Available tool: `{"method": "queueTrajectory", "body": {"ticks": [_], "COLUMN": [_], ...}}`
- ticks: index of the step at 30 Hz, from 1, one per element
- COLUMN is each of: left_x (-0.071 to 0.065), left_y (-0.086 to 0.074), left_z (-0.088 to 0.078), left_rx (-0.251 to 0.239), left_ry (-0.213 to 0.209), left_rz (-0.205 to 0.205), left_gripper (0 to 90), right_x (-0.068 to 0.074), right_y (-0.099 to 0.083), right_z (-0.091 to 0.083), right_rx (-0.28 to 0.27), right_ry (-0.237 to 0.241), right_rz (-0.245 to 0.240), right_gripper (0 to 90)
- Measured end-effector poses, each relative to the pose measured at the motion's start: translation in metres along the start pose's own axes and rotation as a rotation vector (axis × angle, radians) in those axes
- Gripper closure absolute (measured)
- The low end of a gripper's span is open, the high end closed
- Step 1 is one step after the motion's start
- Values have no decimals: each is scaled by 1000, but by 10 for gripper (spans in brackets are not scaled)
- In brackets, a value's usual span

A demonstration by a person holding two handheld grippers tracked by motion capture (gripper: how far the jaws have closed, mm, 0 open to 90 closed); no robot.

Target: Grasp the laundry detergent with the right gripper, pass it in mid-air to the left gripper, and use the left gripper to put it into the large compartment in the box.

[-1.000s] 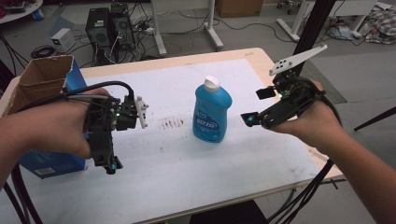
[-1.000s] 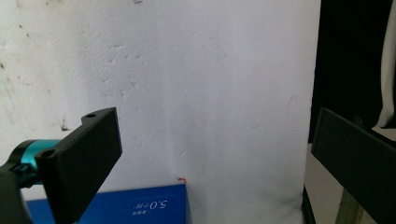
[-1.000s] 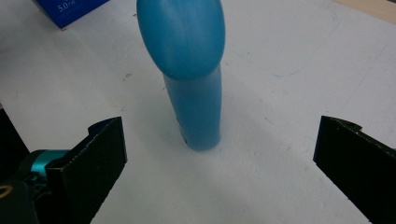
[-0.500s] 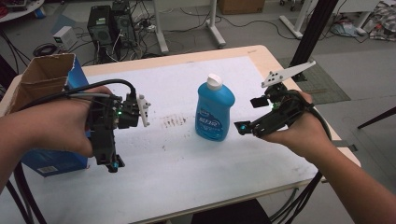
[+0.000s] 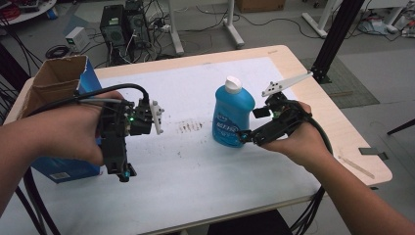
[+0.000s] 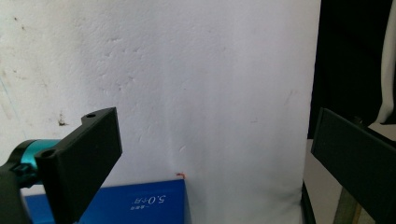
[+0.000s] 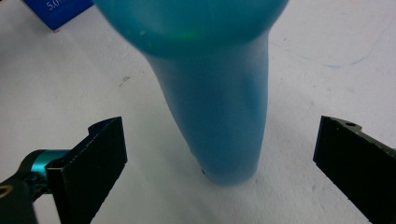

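Note:
A blue liquid bottle [image 5: 231, 117] with a white cap stands upright in the middle of the white mat [image 5: 195, 171]. My right gripper [image 5: 250, 125] is open at the bottle's right side, low down, its tips close to the bottle. In the right gripper view the blue bottle [image 7: 219, 107] rises just ahead of the gap between the wide-apart jaws of my right gripper [image 7: 219, 126], and neither jaw touches it. My left gripper [image 5: 122, 166] hangs over the mat's left part, pointing toward the near edge. My left gripper [image 6: 212, 126] stands open with nothing between its jaws.
A blue box [image 5: 61, 166] with a torn cardboard top [image 5: 51, 85] stands at the table's left edge, under the left hand; the blue box [image 6: 116, 205] also shows below the left jaws. The wooden table rim [image 5: 352, 142] runs along the right. Computers and cables lie on the floor behind.
My right gripper has moved left and lower, up to the bottle's side. The left gripper has stayed nearly still.

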State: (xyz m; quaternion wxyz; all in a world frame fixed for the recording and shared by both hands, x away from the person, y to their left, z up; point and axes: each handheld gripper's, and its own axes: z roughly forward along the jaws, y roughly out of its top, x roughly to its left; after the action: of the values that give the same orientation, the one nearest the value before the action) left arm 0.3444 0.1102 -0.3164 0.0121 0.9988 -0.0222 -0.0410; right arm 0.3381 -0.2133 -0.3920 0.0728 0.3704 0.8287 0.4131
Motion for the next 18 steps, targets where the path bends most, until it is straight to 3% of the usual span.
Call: {"method": "queueTrajectory", "body": {"ticks": [18], "left_x": [2], "left_y": [-2], "left_z": [1], "left_rx": [5], "left_ry": [-4], "left_rz": [1], "left_gripper": [17], "right_x": [-3], "right_y": [-1], "right_z": [27], "right_rx": [-42], "right_ry": [25], "right_rz": [14], "right_gripper": [17]}}
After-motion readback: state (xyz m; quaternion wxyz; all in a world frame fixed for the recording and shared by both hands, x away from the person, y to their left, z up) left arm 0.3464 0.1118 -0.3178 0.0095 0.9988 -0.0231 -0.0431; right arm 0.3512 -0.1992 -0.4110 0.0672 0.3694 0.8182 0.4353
